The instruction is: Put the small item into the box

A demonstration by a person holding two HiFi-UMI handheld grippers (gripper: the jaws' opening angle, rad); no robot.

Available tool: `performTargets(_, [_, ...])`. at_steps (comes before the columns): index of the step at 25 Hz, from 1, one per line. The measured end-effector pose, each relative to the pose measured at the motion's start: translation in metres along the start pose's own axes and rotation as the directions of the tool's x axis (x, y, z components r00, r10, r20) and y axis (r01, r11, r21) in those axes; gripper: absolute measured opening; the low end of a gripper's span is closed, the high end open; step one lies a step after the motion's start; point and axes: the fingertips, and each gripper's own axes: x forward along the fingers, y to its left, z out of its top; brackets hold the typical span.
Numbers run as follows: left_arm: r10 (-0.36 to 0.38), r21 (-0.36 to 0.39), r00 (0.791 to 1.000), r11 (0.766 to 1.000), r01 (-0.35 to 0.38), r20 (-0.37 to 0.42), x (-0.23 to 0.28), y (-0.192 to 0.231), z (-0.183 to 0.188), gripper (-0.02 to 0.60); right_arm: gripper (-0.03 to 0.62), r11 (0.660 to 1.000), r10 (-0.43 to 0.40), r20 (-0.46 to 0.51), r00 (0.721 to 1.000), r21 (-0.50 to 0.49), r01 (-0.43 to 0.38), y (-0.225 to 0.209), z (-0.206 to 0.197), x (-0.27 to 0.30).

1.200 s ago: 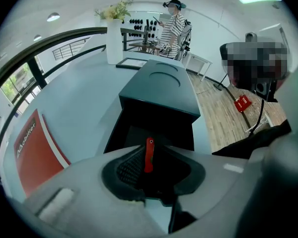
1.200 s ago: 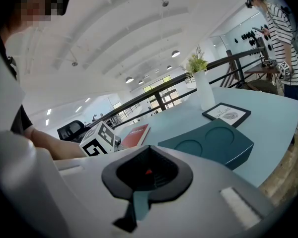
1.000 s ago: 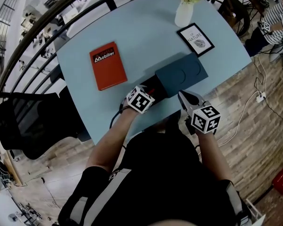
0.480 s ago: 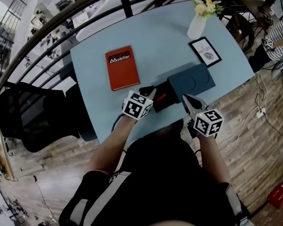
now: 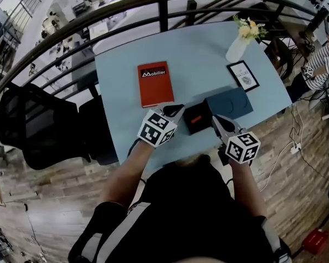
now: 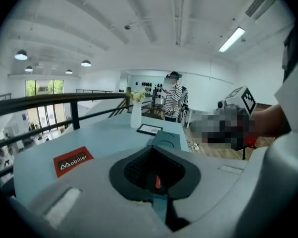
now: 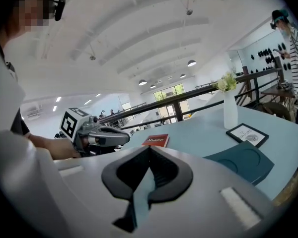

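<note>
Left gripper [image 5: 175, 110]: jaws have just been closing and now meet on nothing; tips just left of the box.
Right gripper [image 5: 215, 119]: jaws together, empty, at the box's lower right.
Small item [image 5: 196, 119]: red, lying inside the open black box [image 5: 206, 112], centre of the head view.
Lid [image 5: 230, 103]: dark teal, just right of the box on the bench [image 5: 192, 53].

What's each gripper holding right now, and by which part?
Nothing is held. The left gripper has just closed and is shut on nothing; the right gripper is shut and empty too. The red item lies in the open box.
</note>
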Motion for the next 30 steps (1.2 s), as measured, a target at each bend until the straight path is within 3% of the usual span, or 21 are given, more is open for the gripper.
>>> performTargets(3, [0.047,0.06,0.997,0.997,-0.051,0.068,-0.014,0.0,0.017,0.008,0.002,1.0,0.012,0.027,1.0,-0.016,-0.012,0.003,0.013,-0.006])
performTargets(6, [0.116,0.041,0.985,0.992,-0.122,0.125,-0.022,0.006,0.033,0.008,0.0,0.999,0.032,0.057,0.998,-0.035,-0.03,-0.001,0.027,-0.016])
performTargets(10, [0.154,0.04,0.98,0.986,-0.16,0.125,-0.021,-0.002,0.044,0.008,0.0,0.998,0.046,0.098,0.994,-0.053,-0.041,-0.012,0.046,-0.035])
performTargets(14, [0.155,-0.005,0.973,0.988,-0.156,0.171,-0.005,-0.016,0.069,0.008,0.0,0.999,0.024,0.153,0.988,-0.043,-0.017,-0.039,0.064,-0.06])
performTargets(17, [0.114,-0.054,0.964,0.993,-0.104,0.242,0.004,-0.028,0.091,0.008,0.0,0.998,0.016,0.164,0.986,-0.059,-0.006,-0.056,0.067,-0.079])
performTargets(19, [0.086,-0.028,0.968,0.996,-0.081,0.237,0.011,-0.039,0.098,0.008,0.0,0.998,0.009,0.172,0.985,-0.068,0.003,-0.069,0.071,-0.09])
performTargets(23, [0.111,-0.008,0.967,0.994,-0.112,0.228,0.023,-0.043,0.116,0.008,0.0,0.995,-0.008,0.212,0.977,-0.093,0.029,-0.094,0.096,-0.101])
performTargets(30, [0.132,0.004,0.951,0.99,-0.139,0.28,0.016,-0.054,0.143,0.008,0.0,0.997,-0.007,0.279,0.96,-0.071,0.028,-0.09,0.11,-0.11])
